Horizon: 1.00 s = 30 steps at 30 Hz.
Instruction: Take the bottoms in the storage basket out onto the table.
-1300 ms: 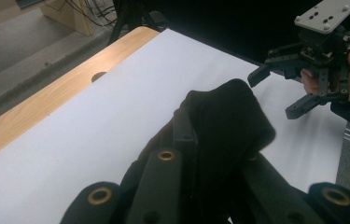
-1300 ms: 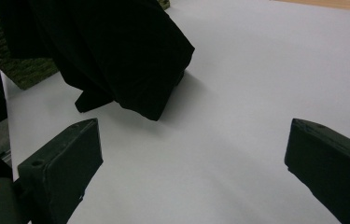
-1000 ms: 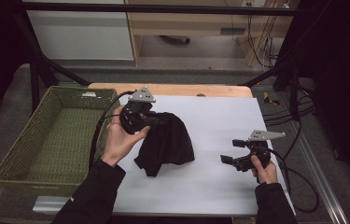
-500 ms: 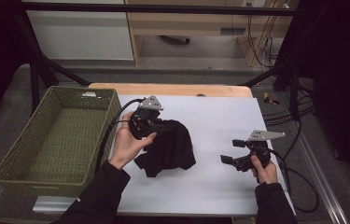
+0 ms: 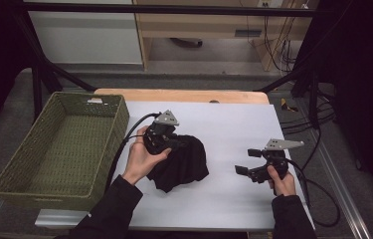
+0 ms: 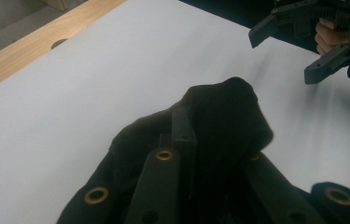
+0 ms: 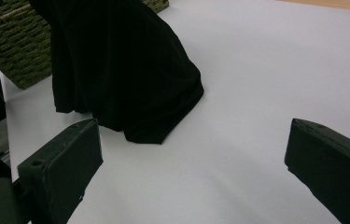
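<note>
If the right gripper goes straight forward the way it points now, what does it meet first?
Probably the black cloth: the right gripper, jaws open, points across bare white table toward it. The green basket lies beyond.

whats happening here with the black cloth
A person works at a white table with a gripper in each hand. The left gripper is shut on a bunched black cloth, part of which rests on the table. The right gripper is open, apart from the cloth. A green woven basket sits left.
</note>
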Motion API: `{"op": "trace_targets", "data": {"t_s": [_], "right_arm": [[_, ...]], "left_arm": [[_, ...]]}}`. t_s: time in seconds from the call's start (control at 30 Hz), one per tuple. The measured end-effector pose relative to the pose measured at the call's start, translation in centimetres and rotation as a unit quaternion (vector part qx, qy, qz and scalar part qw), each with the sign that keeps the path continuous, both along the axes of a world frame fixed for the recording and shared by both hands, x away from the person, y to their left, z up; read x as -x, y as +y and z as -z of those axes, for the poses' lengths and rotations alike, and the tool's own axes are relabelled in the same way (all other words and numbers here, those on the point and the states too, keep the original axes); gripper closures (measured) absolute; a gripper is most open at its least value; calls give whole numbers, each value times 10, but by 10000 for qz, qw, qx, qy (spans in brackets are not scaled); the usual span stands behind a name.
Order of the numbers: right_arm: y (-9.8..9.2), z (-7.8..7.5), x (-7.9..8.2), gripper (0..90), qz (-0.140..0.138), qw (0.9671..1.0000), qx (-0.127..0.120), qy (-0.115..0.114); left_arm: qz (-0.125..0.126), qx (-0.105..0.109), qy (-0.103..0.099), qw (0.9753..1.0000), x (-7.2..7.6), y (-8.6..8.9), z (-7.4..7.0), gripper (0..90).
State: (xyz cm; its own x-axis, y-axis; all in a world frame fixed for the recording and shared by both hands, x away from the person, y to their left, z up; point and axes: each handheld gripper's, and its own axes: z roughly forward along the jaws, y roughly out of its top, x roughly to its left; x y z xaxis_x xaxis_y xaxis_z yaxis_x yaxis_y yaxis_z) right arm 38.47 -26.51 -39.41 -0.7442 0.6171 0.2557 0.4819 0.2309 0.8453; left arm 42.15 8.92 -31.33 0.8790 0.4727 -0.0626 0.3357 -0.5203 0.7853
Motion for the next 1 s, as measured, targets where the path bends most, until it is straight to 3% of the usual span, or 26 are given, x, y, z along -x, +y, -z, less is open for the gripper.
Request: {"op": "trace_targets", "data": {"t_s": [0.37,0.57,0.7,0.9,1.0], "right_arm": [[0,0,0,46,0,10000,14,1],[0,0,0,46,4,10000,14,-1],[0,0,0,46,2,10000,12,-4],[0,0,0,46,-5,10000,4,-3],[0,0,0,46,5,10000,0,-7]], "left_arm": [[10,-90,105,9999,-1,-6,18,830],[-16,-143,171,9997,-2,-7,26,775],[-39,-180,191,9996,-2,-7,28,673],[-180,-122,211,9995,-3,-5,28,399],[-197,-64,220,9995,-2,-3,27,318]]}}
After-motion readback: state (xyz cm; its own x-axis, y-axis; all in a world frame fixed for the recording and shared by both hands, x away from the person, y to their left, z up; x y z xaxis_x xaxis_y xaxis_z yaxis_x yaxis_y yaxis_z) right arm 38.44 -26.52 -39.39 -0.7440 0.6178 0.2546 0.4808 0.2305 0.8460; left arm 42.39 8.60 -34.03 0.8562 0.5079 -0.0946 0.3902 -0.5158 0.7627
